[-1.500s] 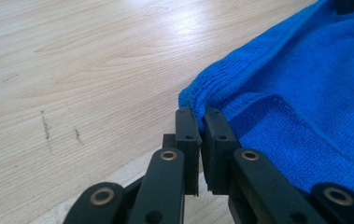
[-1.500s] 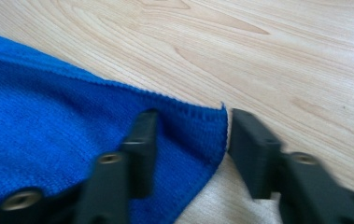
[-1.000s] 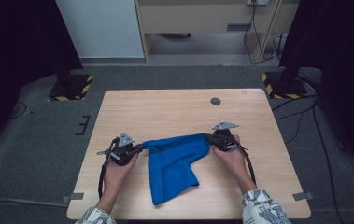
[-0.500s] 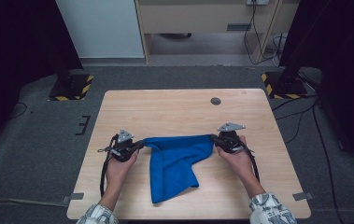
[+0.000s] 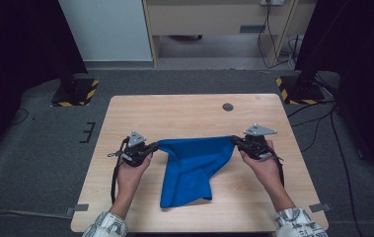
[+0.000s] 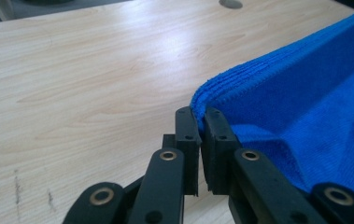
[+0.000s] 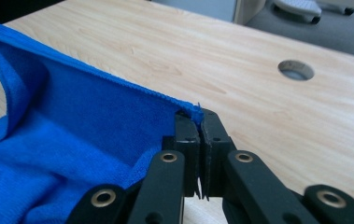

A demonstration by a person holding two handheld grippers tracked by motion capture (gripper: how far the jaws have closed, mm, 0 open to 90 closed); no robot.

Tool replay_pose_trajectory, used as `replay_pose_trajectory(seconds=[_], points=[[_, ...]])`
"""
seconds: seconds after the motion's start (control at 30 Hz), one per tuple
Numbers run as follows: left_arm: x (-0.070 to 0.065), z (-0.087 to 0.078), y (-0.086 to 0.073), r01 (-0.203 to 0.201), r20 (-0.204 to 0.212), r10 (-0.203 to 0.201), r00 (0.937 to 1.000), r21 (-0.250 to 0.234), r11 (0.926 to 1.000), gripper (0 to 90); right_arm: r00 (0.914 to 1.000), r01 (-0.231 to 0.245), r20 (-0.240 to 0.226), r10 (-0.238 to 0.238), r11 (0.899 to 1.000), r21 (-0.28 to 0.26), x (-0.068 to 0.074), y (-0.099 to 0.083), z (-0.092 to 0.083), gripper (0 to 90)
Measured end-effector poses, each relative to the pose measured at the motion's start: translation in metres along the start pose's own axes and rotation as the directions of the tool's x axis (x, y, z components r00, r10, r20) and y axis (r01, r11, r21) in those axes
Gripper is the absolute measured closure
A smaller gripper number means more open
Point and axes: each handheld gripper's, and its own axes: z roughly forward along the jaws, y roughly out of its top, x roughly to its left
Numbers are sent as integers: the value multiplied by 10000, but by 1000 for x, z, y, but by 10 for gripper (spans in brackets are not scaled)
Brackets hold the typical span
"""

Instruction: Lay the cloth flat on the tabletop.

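Two corners of the blue cloth (image 5: 194, 163) are pinched, one in my left gripper (image 6: 198, 122), one in my right gripper (image 7: 198, 122). Both have risen and spread since a second ago, so its top edge stretches between them, ready for folding.

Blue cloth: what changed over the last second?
Both grippers have lifted and drawn apart, the right gripper more than the left gripper, so the blue cloth has its top edge pulled taut and raised off the table. Unchanged: both stay clamped on the top corners, and the lower end still lies on the wood.
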Motion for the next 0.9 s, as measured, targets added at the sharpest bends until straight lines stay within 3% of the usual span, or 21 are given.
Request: replay_pose_trajectory(seconds=[0.9], points=[[-2, 1, 20, -81, 48, 82, 10000, -188, 9998, 857, 9992, 363, 195, -353, 9979, -529, -2, 28, -25, 880]])
